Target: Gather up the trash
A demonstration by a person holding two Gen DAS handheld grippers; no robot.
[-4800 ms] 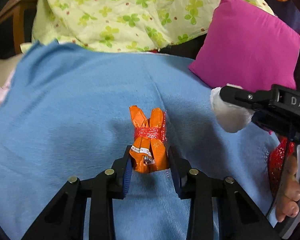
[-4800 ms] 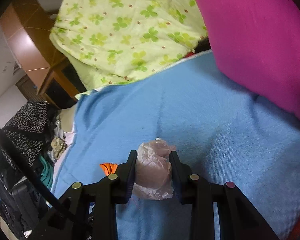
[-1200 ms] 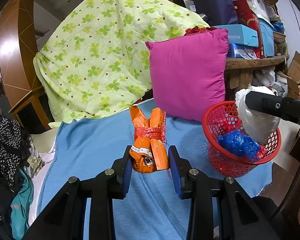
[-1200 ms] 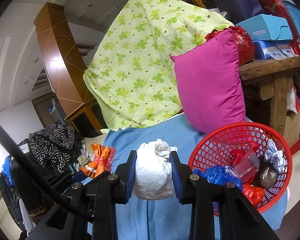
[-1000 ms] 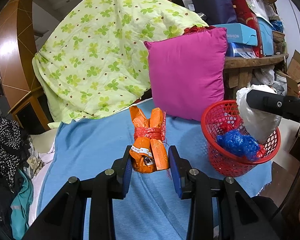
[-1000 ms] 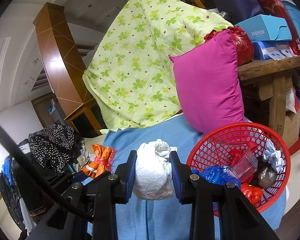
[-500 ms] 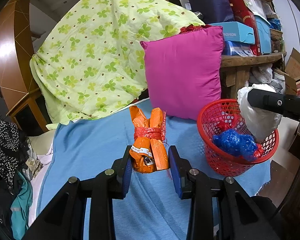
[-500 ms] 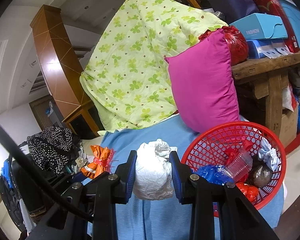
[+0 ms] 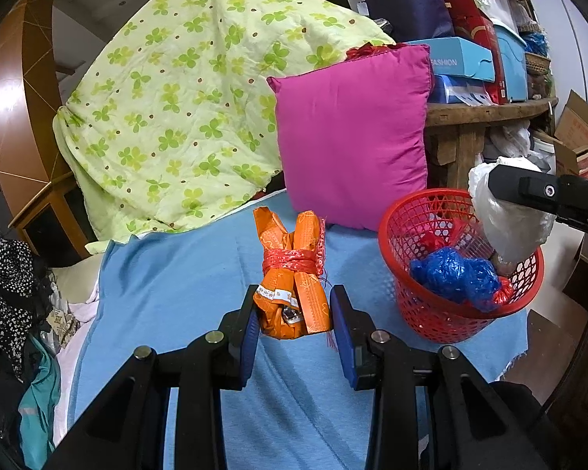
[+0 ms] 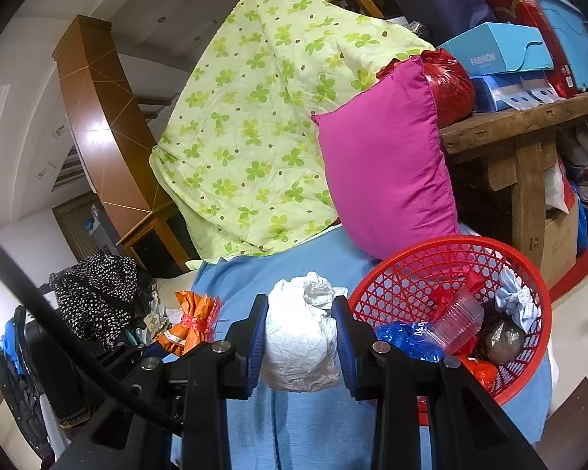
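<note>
— What's the left claw (image 9: 294, 325) got?

— An orange wrapper bundle (image 9: 294, 274), tied round the middle with red string. Both pads are pressed against its lower half, and it's lifted above the blue blanket (image 9: 168, 282).

— And the right one?

— The right claw (image 10: 300, 342) is pinching a crumpled white plastic bag (image 10: 300, 346). From the left side you can see that bag hanging over the near rim of the red basket (image 9: 443, 321).

— Where does the basket sit?

— At the edge of the blue blanket, just in front of the pink cushion (image 9: 352, 133). Inside it there's a blue bag (image 10: 403, 338), a clear plastic cup (image 10: 456, 323), a brownish lump (image 10: 503, 337), a scrunched pale wrapper (image 10: 515, 299) and some red scraps.

— And behind all that?

— A green clover-print quilt (image 9: 184, 109) draped high, and a wooden bench (image 10: 529, 125) stacked with boxes.
</note>
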